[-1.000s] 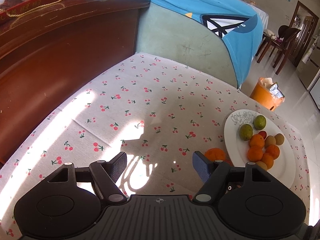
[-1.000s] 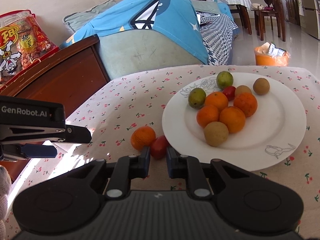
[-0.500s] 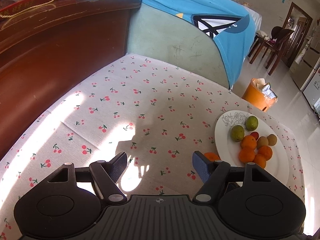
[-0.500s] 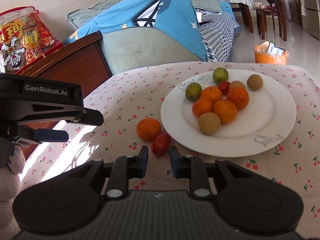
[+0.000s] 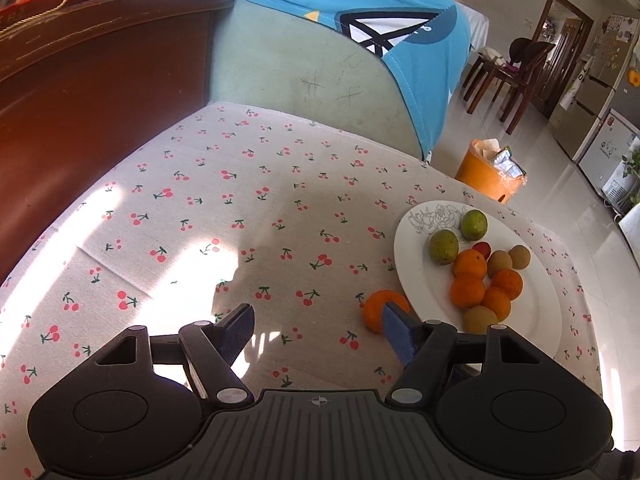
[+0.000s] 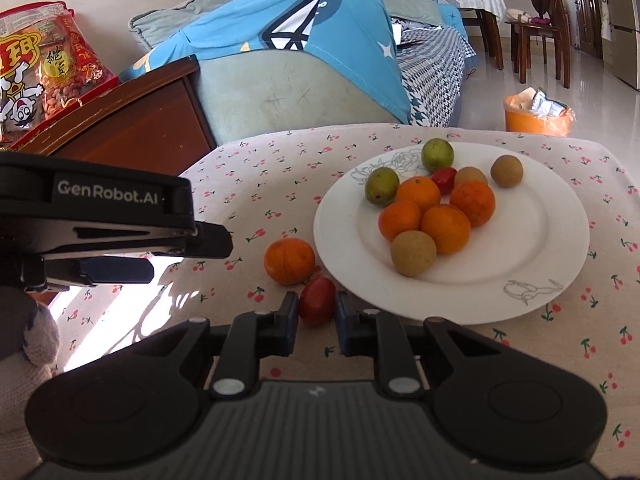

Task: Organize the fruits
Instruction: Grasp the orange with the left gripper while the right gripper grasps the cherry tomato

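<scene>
right wrist view | right gripper (image 6: 317, 309) jaws flank red tomato (image 6: 317, 301), slight gaps, beside plate (image 6: 560, 216) | left gripper (image 5: 318, 322) spread wide over surface (image 5: 240, 216)

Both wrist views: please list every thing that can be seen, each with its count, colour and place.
plate: 1, white, on the tablecloth, right side
oranges on plate: 4, orange, clustered mid-plate
green fruits: 2, green, plate's far edge
brown fruits: 3, brown, around the oranges
red fruit on plate: 1, red, behind the oranges
loose orange: 1, orange, on the cloth left of the plate
loose red fruit: 1, red, on the cloth beside the loose orange
tablecloth: 1, pale with cherry print
bin: 1, orange, on the floor
snack bag: 1, red, on the wooden cabinet
left gripper: 1, black, open above the cloth
right gripper: 1, black, open around the loose red fruit
</scene>
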Available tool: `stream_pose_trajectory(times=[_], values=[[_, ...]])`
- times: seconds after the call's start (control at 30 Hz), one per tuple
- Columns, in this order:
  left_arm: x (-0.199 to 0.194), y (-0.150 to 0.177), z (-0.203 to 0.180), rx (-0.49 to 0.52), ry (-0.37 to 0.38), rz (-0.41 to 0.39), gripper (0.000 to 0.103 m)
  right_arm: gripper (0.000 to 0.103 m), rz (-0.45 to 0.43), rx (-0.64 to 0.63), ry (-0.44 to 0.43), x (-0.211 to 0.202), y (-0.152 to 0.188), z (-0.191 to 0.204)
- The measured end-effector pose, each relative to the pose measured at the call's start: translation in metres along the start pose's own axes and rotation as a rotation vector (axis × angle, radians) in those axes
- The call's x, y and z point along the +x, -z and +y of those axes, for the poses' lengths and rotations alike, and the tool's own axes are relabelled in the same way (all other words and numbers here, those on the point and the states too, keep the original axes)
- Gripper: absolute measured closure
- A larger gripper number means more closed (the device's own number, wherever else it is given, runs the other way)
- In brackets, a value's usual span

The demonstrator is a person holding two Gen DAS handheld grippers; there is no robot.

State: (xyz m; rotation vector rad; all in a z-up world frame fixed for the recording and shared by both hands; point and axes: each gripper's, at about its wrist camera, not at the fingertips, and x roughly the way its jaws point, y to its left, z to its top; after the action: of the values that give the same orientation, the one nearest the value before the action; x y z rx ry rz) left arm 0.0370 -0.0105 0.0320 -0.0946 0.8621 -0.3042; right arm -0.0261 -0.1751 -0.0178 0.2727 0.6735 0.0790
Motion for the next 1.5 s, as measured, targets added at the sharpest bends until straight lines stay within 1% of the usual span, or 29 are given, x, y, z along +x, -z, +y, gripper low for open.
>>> stream_pose_trajectory(times=[0.17, 0.23, 0.33, 0.5, 0.53, 0.57, 0.6, 0.7, 0.77, 0.83, 0.93, 0.97, 1.0, 1.03, 1.1, 1.27, 1.4, 1.5], values=[[0.012, 0.007, -0.009, 0.044, 0.039, 0.019, 0.034, 0.085, 0.046, -0.045, 0.02, -0.013, 0.002, -0.003], [0.014, 0.008, -0.011, 0.052, 0.057, 0.013, 0.034, 0.085, 0.071, -0.055, 0.013, -0.016, 0.0, -0.005], [0.018, 0.008, -0.015, 0.073, 0.079, 0.006, 0.037, 0.085, 0.105, -0.056, -0.005, -0.018, -0.002, -0.01], [0.029, 0.01, -0.021, 0.105, 0.123, 0.0, 0.047, 0.085, 0.159, -0.076, -0.042, -0.018, -0.008, -0.017], [0.031, 0.01, -0.023, 0.121, 0.126, -0.004, 0.049, 0.085, 0.166, -0.08, -0.051, -0.019, -0.009, -0.019], [0.032, 0.01, -0.025, 0.137, 0.12, -0.013, 0.054, 0.085, 0.173, -0.085, -0.06, -0.019, -0.01, -0.02], [0.033, 0.01, -0.026, 0.15, 0.11, -0.021, 0.056, 0.085, 0.177, -0.09, -0.071, -0.019, -0.011, -0.022], [0.037, 0.009, -0.024, 0.148, 0.12, -0.029, 0.063, 0.085, 0.172, -0.092, -0.089, -0.02, -0.01, -0.027], [0.038, 0.009, -0.024, 0.163, 0.121, -0.037, 0.065, 0.085, 0.166, -0.094, -0.095, -0.019, -0.01, -0.027], [0.038, 0.011, -0.027, 0.194, 0.113, -0.043, 0.065, 0.085, 0.166, -0.095, -0.101, -0.019, -0.011, -0.027], [0.037, 0.013, -0.029, 0.221, 0.118, -0.049, 0.068, 0.085, 0.169, -0.067, -0.113, -0.017, -0.013, -0.031], [0.037, 0.014, -0.029, 0.223, 0.122, -0.051, 0.069, 0.085, 0.169, -0.058, -0.119, -0.016, -0.014, -0.033], [0.037, 0.015, -0.028, 0.221, 0.126, -0.054, 0.073, 0.085, 0.168, -0.051, -0.123, -0.016, -0.014, -0.034], [0.036, 0.015, -0.028, 0.218, 0.133, -0.054, 0.074, 0.085, 0.167, -0.049, -0.126, -0.015, -0.015, -0.034], [0.036, 0.016, -0.028, 0.213, 0.136, -0.058, 0.074, 0.085, 0.168, -0.046, -0.133, -0.015, -0.016, -0.035], [0.025, 0.017, -0.028, 0.196, 0.115, -0.073, 0.075, 0.085, 0.156, -0.039, -0.148, -0.021, -0.019, -0.04], [0.005, 0.008, -0.026, 0.172, 0.127, -0.121, 0.075, 0.085, 0.136, -0.006, -0.168, -0.03, -0.025, -0.044], [-0.008, 0.0, -0.029, 0.157, 0.144, -0.163, 0.075, 0.085, 0.098, 0.005, -0.178, -0.038, -0.034, -0.045]])
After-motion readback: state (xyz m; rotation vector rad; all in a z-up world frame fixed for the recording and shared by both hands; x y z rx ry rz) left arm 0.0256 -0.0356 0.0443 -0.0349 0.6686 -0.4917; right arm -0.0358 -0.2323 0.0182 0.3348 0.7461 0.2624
